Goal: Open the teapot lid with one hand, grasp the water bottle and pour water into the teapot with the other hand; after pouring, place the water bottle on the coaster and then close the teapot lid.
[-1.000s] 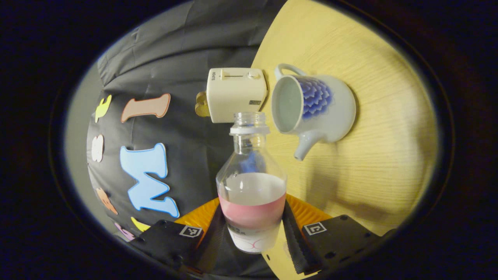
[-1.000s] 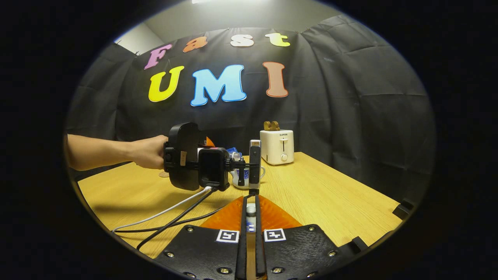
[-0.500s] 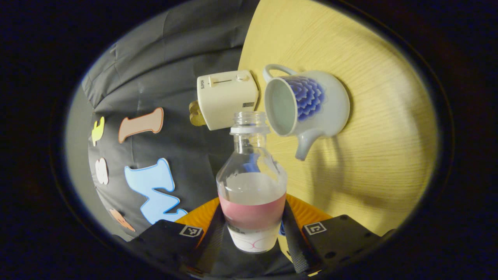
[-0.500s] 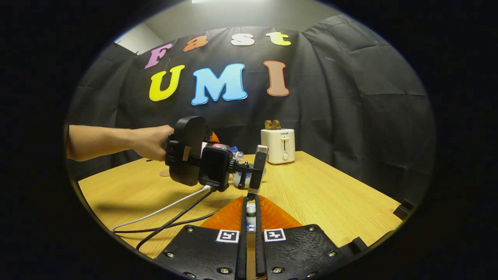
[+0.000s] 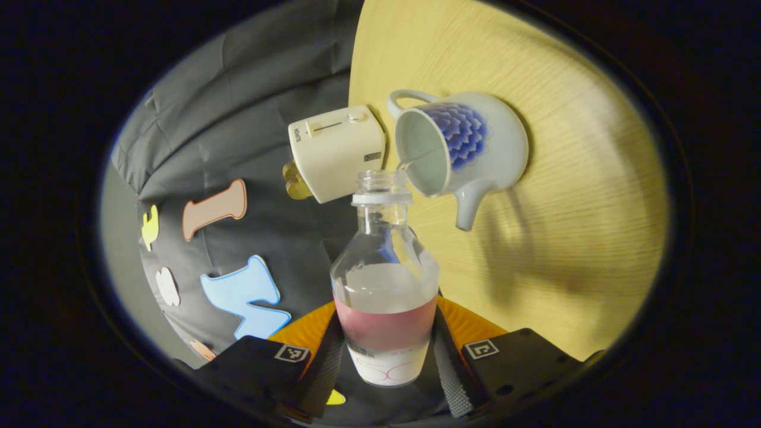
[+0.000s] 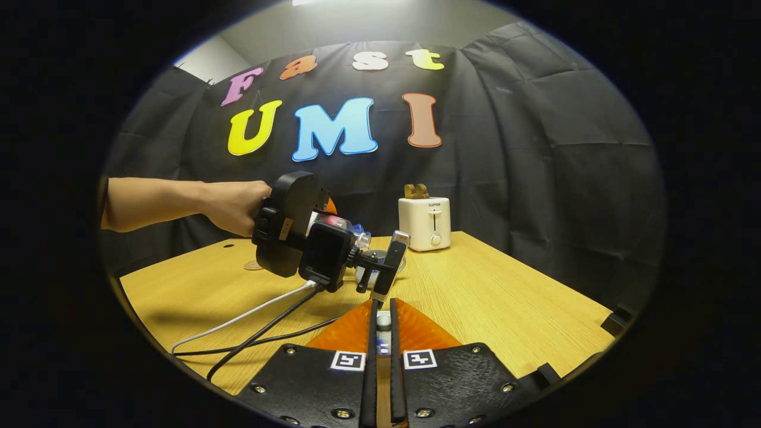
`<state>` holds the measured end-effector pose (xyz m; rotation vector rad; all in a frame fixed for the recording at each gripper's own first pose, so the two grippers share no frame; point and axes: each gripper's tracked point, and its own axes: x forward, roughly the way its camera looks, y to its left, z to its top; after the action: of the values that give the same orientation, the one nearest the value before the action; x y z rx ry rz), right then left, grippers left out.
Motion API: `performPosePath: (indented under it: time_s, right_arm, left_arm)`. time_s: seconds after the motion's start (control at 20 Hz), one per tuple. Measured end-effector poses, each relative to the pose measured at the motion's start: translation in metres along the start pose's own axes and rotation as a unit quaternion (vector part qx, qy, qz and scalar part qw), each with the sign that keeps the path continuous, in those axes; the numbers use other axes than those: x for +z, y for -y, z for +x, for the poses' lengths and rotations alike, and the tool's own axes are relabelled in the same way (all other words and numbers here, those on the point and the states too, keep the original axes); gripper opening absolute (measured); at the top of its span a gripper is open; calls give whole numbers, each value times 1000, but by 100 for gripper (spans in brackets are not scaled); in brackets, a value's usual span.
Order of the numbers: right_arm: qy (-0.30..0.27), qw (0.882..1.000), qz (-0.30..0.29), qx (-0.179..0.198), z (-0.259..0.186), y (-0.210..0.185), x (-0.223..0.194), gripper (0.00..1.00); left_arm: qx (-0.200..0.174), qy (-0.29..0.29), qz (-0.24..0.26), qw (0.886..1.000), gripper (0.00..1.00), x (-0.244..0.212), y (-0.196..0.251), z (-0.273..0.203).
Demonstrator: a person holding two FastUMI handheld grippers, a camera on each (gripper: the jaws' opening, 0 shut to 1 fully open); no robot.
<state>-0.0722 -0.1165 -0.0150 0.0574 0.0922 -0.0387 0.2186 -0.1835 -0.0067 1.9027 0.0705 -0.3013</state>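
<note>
My left gripper [image 5: 386,333] is shut on a clear water bottle [image 5: 385,279] with a pink label band, about half full and uncapped. The bottle is tipped toward the white teapot [image 5: 475,145] with a blue flower, which stands lidless on the table. A thin stream of water runs from the bottle's mouth into the pot's opening. In the right gripper view, a hand [image 6: 235,208] holds that gripper and the bottle [image 6: 348,227] over the pot. My right gripper [image 6: 383,312] is shut on the small teapot lid [image 6: 384,322], held near me above the table. A round coaster [image 6: 253,266] lies behind the hand.
A cream toaster [image 6: 424,223] with toast in it stands at the back of the wooden table [image 6: 505,303], by the black cloth wall. White and black cables [image 6: 255,330] trail from the left gripper across the table's front left.
The left gripper has tipped the bottle further toward the teapot, and a thin stream of water now runs into it. The right gripper has stayed still with the lid.
</note>
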Motion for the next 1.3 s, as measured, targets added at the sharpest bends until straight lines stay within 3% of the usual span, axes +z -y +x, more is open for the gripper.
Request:
performPosePath:
  time_s: [1.3]
  right_arm:
    - [-2,1000,5,3,0,-2,-1,9]
  left_arm:
    - [20,-15,131,991,87,-8,-34,-1]
